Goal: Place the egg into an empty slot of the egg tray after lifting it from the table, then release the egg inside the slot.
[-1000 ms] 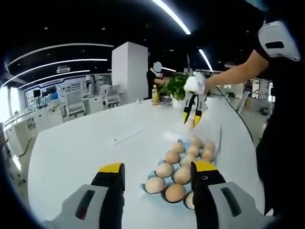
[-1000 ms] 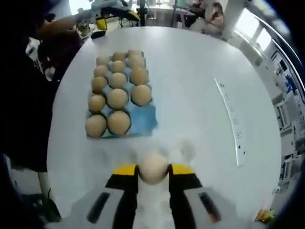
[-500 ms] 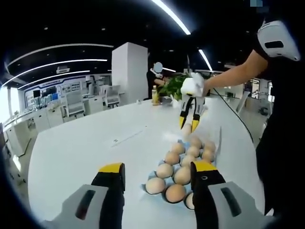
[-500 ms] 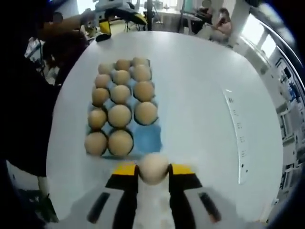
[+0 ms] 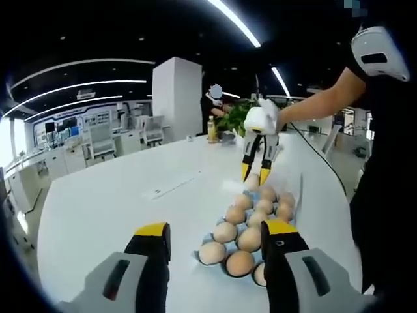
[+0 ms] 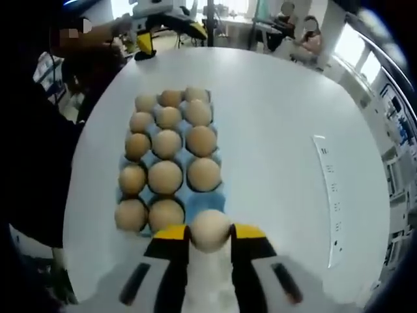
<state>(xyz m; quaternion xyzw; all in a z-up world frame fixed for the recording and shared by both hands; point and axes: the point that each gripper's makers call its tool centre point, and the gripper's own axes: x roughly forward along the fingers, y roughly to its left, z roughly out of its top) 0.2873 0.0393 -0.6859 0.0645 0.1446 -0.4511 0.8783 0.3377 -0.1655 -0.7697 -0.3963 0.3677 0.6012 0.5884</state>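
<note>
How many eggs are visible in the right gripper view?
15: fourteen sit in the blue egg tray, five, five and four per column; one egg is held in the right claw above the empty corner slot.

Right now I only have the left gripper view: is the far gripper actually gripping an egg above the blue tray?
Observer: Yes. The right gripper is shut on a pale brown egg.
Operator: Is it over an empty slot?
Observer: It hangs at the near corner of the blue egg tray, where one bare slot shows.
Operator: Any other free slots?
Observer: None that I can see; eggs fill the other slots in sight.
</note>
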